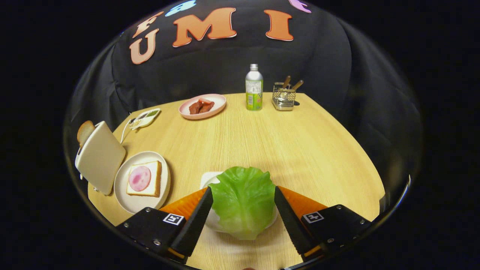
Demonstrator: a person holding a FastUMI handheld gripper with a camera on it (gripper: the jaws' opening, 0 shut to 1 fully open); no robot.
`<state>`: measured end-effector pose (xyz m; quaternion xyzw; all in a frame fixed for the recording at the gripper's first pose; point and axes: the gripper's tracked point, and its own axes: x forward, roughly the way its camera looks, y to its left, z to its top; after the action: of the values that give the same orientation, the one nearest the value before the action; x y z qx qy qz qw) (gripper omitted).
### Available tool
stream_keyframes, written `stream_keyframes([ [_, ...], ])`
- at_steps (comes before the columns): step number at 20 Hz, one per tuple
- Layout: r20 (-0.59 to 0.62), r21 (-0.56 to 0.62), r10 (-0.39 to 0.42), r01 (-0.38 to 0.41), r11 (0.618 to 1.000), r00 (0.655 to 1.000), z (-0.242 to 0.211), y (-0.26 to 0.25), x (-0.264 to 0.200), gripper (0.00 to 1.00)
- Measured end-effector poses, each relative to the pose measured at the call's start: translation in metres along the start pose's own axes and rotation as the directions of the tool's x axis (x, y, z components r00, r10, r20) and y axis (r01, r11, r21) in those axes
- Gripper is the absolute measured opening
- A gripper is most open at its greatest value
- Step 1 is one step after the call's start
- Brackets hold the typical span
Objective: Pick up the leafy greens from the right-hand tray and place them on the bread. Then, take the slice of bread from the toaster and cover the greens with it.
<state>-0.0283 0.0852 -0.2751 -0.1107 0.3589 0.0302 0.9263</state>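
Observation:
A green lettuce leaf (243,204) lies on a small white tray (207,179) and overhangs the tray's near rim. My gripper (243,190) is open, with one finger on each side of the leaf and the tips level with its widest part. I cannot tell whether the fingers touch it. To the left, a white plate (125,200) carries a slice of bread (154,176) topped with a round pink slice of ham (140,178). Left of that plate stands a cream toaster (100,157) with a bread slice (84,131) sticking up out of it.
At the table's far side are a pink plate (217,103) of red meat pieces, a green-labelled bottle (254,88) and a wire basket (284,97) holding utensils. A small white dish (144,118) and a cord lie behind the toaster. The wooden table (300,150) ends close on the right.

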Motion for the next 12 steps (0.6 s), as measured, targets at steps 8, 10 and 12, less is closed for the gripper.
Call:
stream_keyframes([
  [8, -0.160, -0.127, -0.015, -0.005, 0.992, 0.987, -0.022, 0.002, 0.023, 0.98],
  [10, -0.184, -0.145, -0.006, -0.021, 0.989, 0.983, -0.025, 0.005, 0.028, 0.92],
  [12, -0.199, -0.150, -0.011, -0.019, 0.988, 0.980, -0.027, 0.005, 0.032, 0.83],
])
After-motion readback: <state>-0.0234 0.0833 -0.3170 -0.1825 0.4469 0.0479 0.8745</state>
